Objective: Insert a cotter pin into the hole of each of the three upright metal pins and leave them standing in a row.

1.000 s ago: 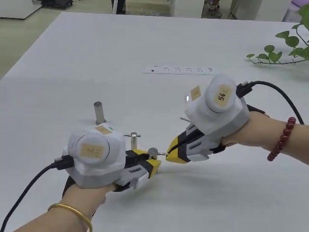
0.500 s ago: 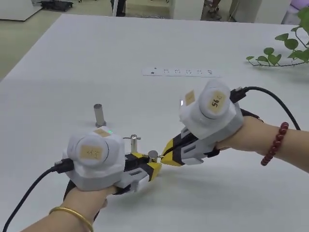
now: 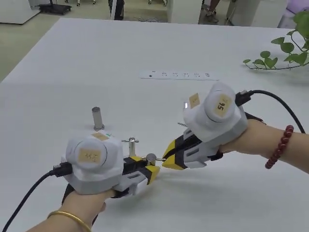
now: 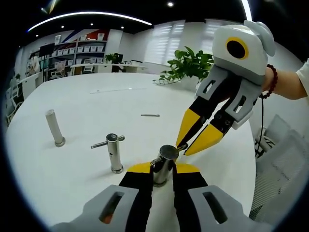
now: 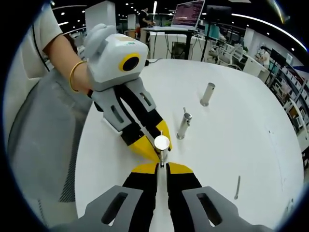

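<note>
**Slim cotter, hard pin: both jaws pinched tight**

The pin [image 4: 164,162] now being worked is a short steel post with a broad head. By its look it is stiff, smooth and heavy for its size. It would likely tip or turn if pushed at the head with nothing bracing it. The shank, below the head, is the place to hold it, which leaves the cross-hole free. The cotter [image 4: 179,148] is the opposite: thin wire, light, easy to bend and quick to slip. I judge it wants a firm pinch close behind its tip, so it goes in straight and does not buckle.

The left gripper [image 4: 163,170] has its jaws closed on the pin's shank and holds it upright, its foot apparently on the table [image 3: 72,58]. The right gripper [image 5: 162,167] has its jaws pinched almost together on the cotter, with their yellow tips right at the pin's head. Whether the cotter has entered the hole I cannot tell.

In the head view this pin is the nearest of the three. The second pin [image 3: 131,145] stands just beyond it with a cotter already through its head. The third pin [image 3: 96,117] stands farther off and is bare. A spare cotter [image 4: 150,115] lies flat on the table, well apart from the row.
</note>
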A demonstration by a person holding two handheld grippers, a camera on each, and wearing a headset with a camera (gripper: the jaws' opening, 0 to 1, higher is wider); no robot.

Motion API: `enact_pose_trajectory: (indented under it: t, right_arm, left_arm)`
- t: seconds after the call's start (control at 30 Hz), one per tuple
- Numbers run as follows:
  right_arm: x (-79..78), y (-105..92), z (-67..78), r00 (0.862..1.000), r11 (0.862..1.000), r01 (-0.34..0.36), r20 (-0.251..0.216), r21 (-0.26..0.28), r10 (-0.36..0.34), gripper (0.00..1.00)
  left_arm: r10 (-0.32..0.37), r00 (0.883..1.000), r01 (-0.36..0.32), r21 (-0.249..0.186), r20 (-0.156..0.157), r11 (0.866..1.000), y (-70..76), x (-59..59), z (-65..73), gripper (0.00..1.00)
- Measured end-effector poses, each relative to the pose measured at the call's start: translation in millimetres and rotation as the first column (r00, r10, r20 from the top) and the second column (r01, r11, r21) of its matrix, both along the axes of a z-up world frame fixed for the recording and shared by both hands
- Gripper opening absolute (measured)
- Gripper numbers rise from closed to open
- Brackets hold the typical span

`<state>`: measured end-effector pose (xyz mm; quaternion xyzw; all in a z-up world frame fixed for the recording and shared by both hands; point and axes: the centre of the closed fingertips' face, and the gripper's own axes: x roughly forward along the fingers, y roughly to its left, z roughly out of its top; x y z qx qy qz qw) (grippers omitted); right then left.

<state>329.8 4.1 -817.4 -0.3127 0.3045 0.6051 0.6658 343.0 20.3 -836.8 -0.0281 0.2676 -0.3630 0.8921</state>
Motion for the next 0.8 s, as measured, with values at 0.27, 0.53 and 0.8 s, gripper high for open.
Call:
enact_pose_trajectory:
  t: [0.27, 0.53, 0.8]
  right_arm:
    - [-0.9, 2.7, 1.1, 1.0, 1.0, 0.007, -0.001, 0.013, -0.007, 0.05]
    - [-0.3, 7.9, 1.7, 1.0, 1.0, 0.018, -0.003, 0.024, -0.018, 0.05]
    - [0.5, 11.3, 1.8, 0.999, 0.999, 0.036, -0.01, 0.032, -0.036, 0.05]
  left_arm:
    - [0.005, 1.0, -0.005, -0.021, -0.007, 1.0, -0.7, -0.4, -0.3, 0.14]
    - [0.013, 1.0, -0.014, -0.042, -0.017, 0.999, -0.6, 0.3, -0.8, 0.14]
    - [0.016, 1.0, -0.017, -0.051, -0.021, 0.999, -1.2, 0.6, -1.2, 0.14]
